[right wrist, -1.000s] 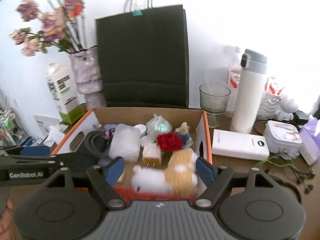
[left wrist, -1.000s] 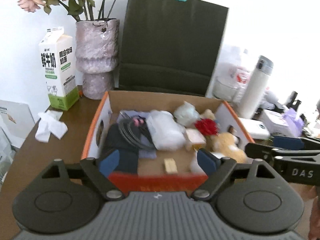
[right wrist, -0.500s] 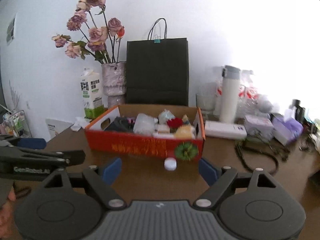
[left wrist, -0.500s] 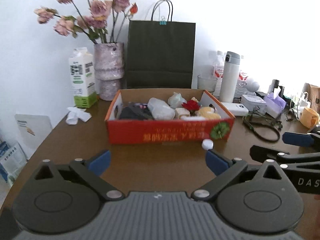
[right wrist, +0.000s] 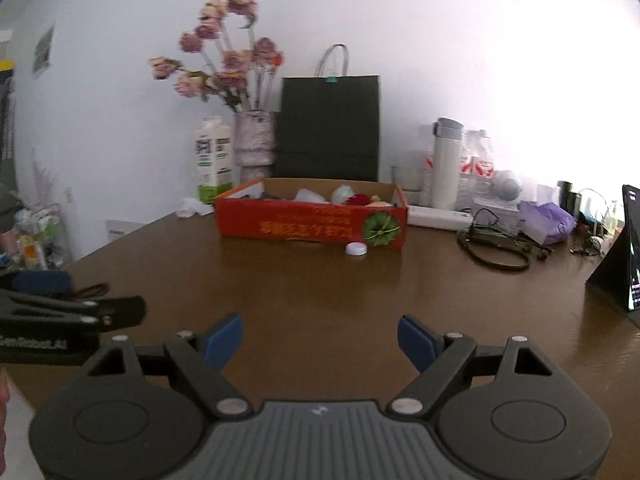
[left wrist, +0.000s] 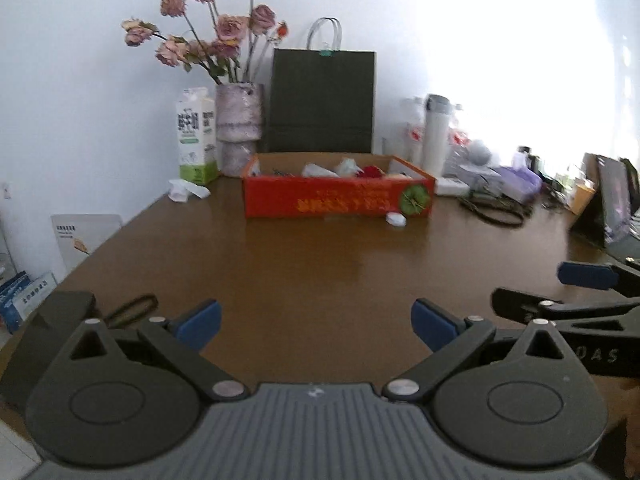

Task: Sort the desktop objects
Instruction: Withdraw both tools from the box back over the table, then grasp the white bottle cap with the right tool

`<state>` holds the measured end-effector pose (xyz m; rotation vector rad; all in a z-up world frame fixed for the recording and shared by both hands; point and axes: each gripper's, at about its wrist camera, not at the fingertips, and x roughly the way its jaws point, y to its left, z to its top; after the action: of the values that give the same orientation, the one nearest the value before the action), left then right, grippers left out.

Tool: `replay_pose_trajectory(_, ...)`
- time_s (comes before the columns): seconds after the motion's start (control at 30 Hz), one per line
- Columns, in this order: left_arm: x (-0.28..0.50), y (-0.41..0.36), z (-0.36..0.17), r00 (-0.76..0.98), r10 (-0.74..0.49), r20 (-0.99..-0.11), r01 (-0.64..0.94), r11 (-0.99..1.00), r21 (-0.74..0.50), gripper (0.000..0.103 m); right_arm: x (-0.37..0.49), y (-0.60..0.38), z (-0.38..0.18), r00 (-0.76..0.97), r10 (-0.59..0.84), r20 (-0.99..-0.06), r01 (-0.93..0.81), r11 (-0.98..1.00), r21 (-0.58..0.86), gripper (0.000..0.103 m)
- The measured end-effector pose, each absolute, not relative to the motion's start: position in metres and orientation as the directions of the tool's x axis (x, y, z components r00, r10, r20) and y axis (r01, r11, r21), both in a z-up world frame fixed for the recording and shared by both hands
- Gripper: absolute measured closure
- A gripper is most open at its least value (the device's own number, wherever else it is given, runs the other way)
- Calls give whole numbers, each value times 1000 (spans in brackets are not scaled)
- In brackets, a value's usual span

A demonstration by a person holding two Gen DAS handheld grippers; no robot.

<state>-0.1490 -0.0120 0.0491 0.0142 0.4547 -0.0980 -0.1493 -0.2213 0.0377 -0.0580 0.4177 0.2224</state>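
Both claws point(left wrist: 316, 320) point(right wrist: 320, 340) gape empty, tilted slightly toward table point(left wrist: 320, 272).

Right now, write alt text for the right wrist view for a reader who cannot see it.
The open, empty right gripper hangs over a bare brown table, facing a red cardboard box of mixed items at the far side. A white bottle cap lies before the box; a dark paper bag stands behind it.

One red cardboard box point(right wrist: 310, 227), one black paper bag point(right wrist: 329, 128), one milk carton point(right wrist: 214, 158), one vase point(right wrist: 255, 142) of dried roses, one white flask point(right wrist: 445, 164), one bottle cap point(right wrist: 356, 249), and perhaps two plastic bottles point(right wrist: 478, 166) behind, blurred
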Motion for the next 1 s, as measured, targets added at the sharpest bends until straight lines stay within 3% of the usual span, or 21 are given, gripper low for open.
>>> replay_pose_trajectory(0.5, -114, -19, 37, 869, -105, -483, 120, 993, -1, 0, -125, -223, 21, 866, 181, -467, -202, 979, 6, 19)
replay_pose_trajectory(1.0, 58, -15, 33, 815, -99, -571, 144, 989, 34, 0, 76, -217, 11, 813, 149, -563, -175, 984, 7, 20)
